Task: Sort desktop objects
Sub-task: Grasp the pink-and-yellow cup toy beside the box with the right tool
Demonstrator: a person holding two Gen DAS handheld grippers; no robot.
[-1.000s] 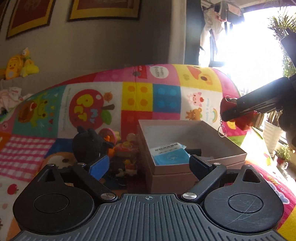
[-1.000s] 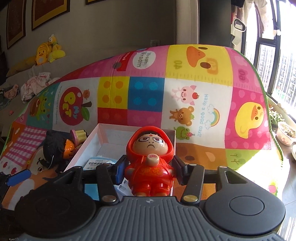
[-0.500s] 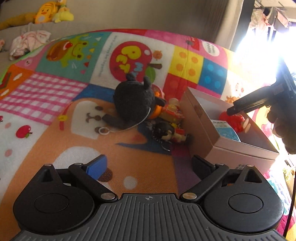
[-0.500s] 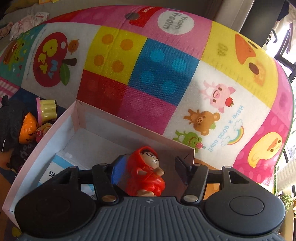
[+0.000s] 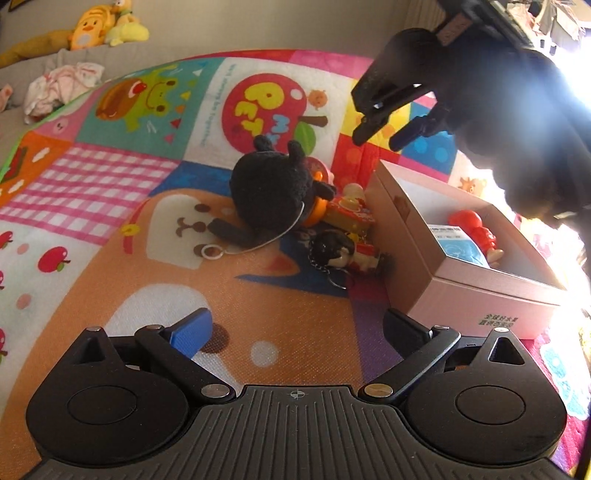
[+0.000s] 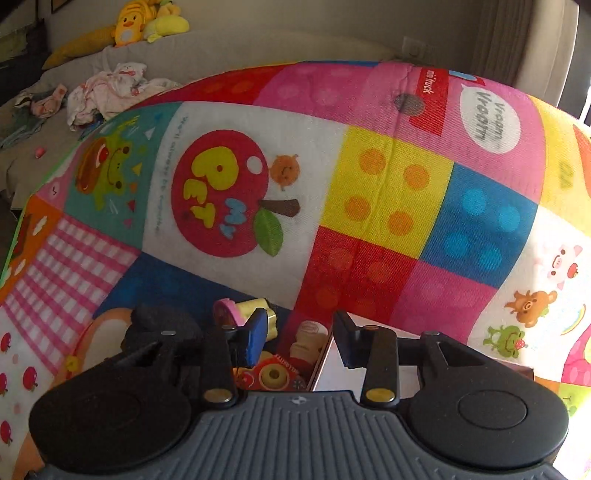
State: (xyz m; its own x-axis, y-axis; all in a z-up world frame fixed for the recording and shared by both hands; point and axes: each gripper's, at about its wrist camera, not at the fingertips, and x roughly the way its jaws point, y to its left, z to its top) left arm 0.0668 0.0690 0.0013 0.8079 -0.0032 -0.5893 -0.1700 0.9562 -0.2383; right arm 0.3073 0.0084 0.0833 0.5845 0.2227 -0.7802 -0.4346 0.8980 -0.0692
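Note:
A red hooded figure (image 5: 474, 227) lies in the pink box (image 5: 480, 301) beside a blue-and-white card (image 5: 456, 245). Left of the box a black plush toy (image 5: 271, 194), a red toy car (image 5: 349, 214) and a dark-haired keychain doll (image 5: 332, 251) lie in a pile. My left gripper (image 5: 297, 328) hangs wide open and empty over the mat in front of the pile. My right gripper (image 5: 388, 134) hovers above the pile and the box's left wall. In its own view the right gripper (image 6: 300, 338) has its jaws closing on nothing, above the red toy car (image 6: 273, 373) and a yellow cup toy (image 6: 255, 314).
The colourful play mat (image 5: 110, 184) covers the whole working surface. A grey couch behind it carries yellow plush toys (image 5: 92, 26) and crumpled clothes (image 5: 62, 83). Strong window glare washes out the right side of the left wrist view.
The right gripper let the red figure go into the box, then rose and swung left over the toy pile, its jaws narrowing. The left gripper tipped down toward the mat, then held.

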